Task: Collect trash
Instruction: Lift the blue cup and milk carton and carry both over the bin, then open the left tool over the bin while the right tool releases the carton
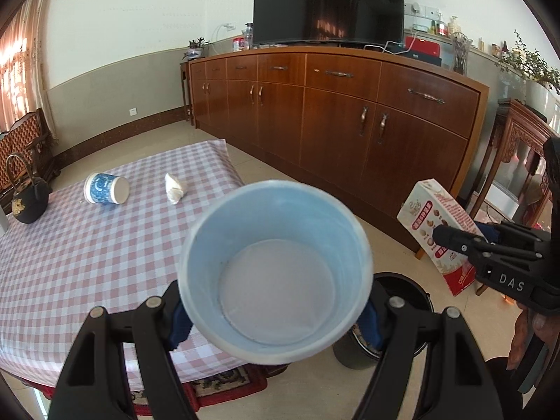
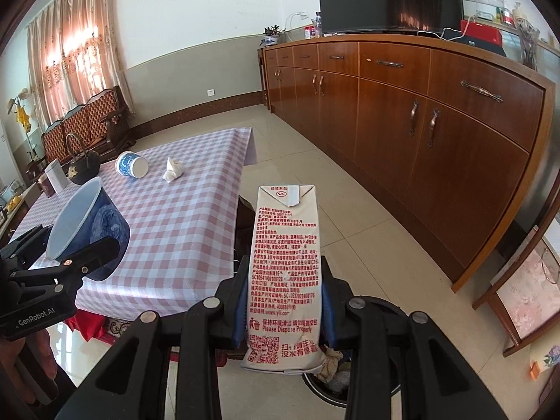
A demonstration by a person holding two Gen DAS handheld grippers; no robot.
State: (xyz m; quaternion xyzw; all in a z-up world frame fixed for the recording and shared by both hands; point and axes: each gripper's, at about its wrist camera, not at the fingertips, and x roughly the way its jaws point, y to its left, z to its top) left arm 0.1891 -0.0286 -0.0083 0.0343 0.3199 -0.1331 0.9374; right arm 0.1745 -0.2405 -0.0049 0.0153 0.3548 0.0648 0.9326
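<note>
My left gripper point(image 1: 274, 318) is shut on a blue paper cup point(image 1: 276, 273), its mouth facing the camera; the same cup point(image 2: 89, 231) shows at the left of the right wrist view. My right gripper point(image 2: 283, 301) is shut on a white milk carton with red print point(image 2: 285, 273), held upright over a dark trash bin point(image 2: 350, 378) on the floor. From the left wrist view the carton point(image 1: 437, 231) hangs at the right, above and beside the bin point(image 1: 402, 318). On the checked tablecloth point(image 1: 87, 252) lie a tipped blue-and-white cup point(image 1: 105, 189) and a crumpled tissue point(image 1: 175, 189).
A black teapot point(image 1: 28, 199) stands at the table's far left corner. A long wooden sideboard point(image 1: 332, 112) with a TV point(image 1: 329, 3) runs along the wall. A carved side table point(image 1: 518, 154) is at the right. Tiled floor lies between table and sideboard.
</note>
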